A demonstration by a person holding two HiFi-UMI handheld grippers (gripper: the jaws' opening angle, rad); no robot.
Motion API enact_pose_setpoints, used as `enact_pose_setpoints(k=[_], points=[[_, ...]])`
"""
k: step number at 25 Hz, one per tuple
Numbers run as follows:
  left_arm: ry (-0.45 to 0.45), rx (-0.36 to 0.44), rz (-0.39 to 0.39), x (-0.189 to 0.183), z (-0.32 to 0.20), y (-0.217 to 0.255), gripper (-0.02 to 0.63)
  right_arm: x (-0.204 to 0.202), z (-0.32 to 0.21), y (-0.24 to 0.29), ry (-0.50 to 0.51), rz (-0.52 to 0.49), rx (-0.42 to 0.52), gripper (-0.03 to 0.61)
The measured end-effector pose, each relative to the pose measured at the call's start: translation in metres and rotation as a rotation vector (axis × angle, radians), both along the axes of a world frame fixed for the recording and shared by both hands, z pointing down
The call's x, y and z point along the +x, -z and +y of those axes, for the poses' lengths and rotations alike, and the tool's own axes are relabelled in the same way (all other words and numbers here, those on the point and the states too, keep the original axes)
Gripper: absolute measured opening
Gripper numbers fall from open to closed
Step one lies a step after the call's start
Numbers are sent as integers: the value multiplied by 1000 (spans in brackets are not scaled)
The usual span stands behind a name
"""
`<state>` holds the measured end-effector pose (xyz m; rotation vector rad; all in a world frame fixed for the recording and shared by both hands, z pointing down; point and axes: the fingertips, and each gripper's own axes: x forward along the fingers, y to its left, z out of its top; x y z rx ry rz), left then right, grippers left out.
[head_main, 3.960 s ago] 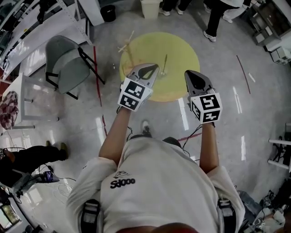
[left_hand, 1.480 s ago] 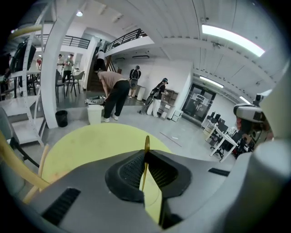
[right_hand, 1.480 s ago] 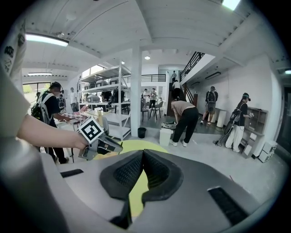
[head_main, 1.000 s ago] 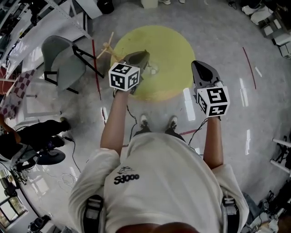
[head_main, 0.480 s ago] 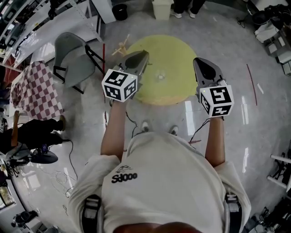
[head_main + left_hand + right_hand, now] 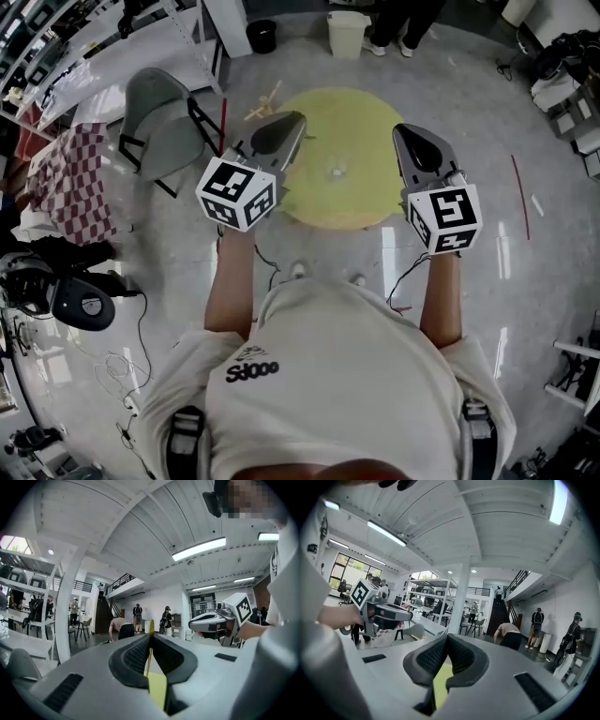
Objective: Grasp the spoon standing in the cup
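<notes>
Fingers (image 6: 133, 656) of the left gripper (image 6: 291, 124) pinch what looks like the handle of a thin yellowish spoon (image 6: 149, 654), held apart from the small clear cup (image 6: 336, 172) on the round yellow worktop (image 6: 366, 202). Right gripper (image 6: 447, 637) fingers are pressed together, empty. The spoon seems light, stiff and slim, probably slippery; a firm hold across the handle suits it.

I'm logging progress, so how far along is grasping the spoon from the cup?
Done: the left gripper is shut on the spoon; the cup on the yellow table looks empty. In hand: the spoon, held clear of the cup. Left: nothing obvious; the right gripper is shut and empty.
</notes>
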<state>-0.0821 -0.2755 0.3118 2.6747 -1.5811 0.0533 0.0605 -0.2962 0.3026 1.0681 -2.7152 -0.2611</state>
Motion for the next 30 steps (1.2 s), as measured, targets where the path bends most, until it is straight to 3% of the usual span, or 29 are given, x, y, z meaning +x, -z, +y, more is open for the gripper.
enact_pose_setpoints(k=[30], points=[[-10, -25, -15, 4, -5, -8, 44, -8, -11, -5, 1, 21, -24, 21]])
